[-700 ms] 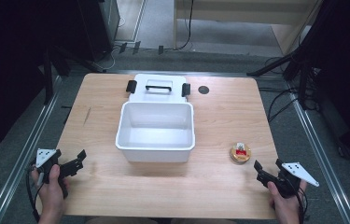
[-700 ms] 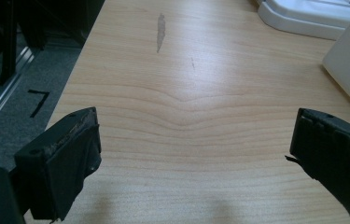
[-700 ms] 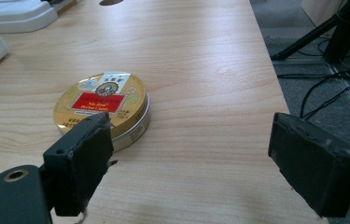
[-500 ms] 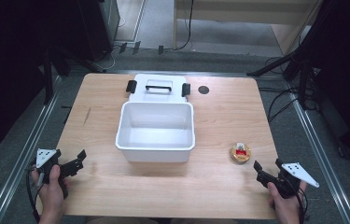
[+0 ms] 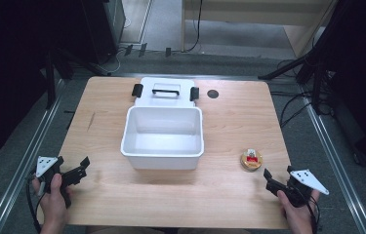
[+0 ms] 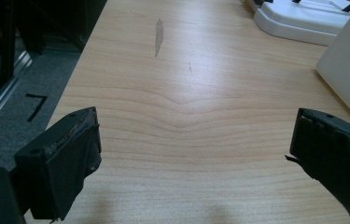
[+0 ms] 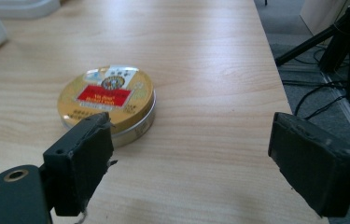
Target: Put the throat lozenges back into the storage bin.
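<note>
Tin point(image 7: 107, 103) lies just ahead of the right tongs point(image 7: 200, 158), jaws apart.

We note a light wooden table point(image 5: 234, 112) carrying an open white plastic bin point(image 5: 163, 138), its white lid point(image 5: 165, 91) behind, and a round gold tin point(image 5: 251, 159).

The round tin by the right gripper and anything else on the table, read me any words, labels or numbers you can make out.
Round gold tin: red label with pale lettering and a crest above it, too blurred to read.
White bin and its lid: no text visible.
Floor left of the table: black tape mark shaped like "7".
</note>
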The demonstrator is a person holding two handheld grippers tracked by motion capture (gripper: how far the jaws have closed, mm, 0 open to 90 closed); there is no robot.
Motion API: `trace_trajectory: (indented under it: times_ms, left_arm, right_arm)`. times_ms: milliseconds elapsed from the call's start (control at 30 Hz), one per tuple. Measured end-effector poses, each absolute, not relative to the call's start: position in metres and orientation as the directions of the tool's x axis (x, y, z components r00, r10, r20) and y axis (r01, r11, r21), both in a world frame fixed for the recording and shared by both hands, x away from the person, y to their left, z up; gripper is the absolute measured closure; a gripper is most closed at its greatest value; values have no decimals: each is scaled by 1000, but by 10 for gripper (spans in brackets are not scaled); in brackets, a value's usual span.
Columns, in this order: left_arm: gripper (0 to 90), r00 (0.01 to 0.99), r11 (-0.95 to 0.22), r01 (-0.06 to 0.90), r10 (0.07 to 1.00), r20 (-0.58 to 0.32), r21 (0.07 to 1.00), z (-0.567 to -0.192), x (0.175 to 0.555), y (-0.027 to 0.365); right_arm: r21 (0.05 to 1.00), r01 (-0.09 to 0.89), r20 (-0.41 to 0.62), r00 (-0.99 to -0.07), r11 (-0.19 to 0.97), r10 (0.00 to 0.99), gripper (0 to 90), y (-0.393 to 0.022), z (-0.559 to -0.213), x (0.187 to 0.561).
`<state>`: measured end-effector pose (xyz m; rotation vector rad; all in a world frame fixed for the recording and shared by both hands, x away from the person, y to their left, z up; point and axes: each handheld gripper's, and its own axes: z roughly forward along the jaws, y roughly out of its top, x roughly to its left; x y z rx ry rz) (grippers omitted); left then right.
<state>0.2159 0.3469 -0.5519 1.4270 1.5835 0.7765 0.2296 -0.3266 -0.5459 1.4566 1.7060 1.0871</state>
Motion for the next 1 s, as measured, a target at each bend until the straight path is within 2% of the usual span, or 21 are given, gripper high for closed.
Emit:
trace_trajectory:
  times_ms: [200,333,367,600,633,667,700,733,833,900,1000]
  left_arm:
    - [25,8,144,456,986,-166,878,-552,215,347]
    - [27,11,149,454,985,-172,878,-552,215,347]
    - [27,12,151,452,984,-175,879,-552,215,348]
    - [34,9,163,454,982,-187,876,-552,216,348]
    - [34,10,164,455,982,-190,875,-552,216,348]
    - [34,10,164,455,982,-190,875,-552,216,348]
    - [34,11,163,457,982,-189,874,-552,216,348]
    - [35,11,163,457,982,-189,874,-552,216,348]
    - [36,18,162,459,981,-192,874,-552,216,349]
    - [36,17,164,460,981,-193,873,-552,216,349]
    - [36,18,167,463,980,-198,871,-552,216,350]
  right_arm:
    - [851,520,46,-211,73,976,144,-326,-538,229]
    - [823,558,34,-241,110,970,120,-325,-529,234]
    - [798,585,19,-262,143,965,85,-323,-523,237]
    - [718,662,-3,-306,215,952,47,-316,-507,252]
    - [666,704,2,-331,246,944,13,-312,-504,261]
    - [666,704,2,-331,246,944,13,-312,-504,261]
    - [639,718,-30,-335,276,942,27,-308,-500,268]
    - [639,718,-30,-335,276,942,27,-308,-500,268]
    - [560,759,-43,-374,332,926,62,-297,-493,282]
    - [507,779,-77,-385,369,920,0,-290,-492,288]
    - [453,800,-105,-391,394,915,0,-284,-492,294]
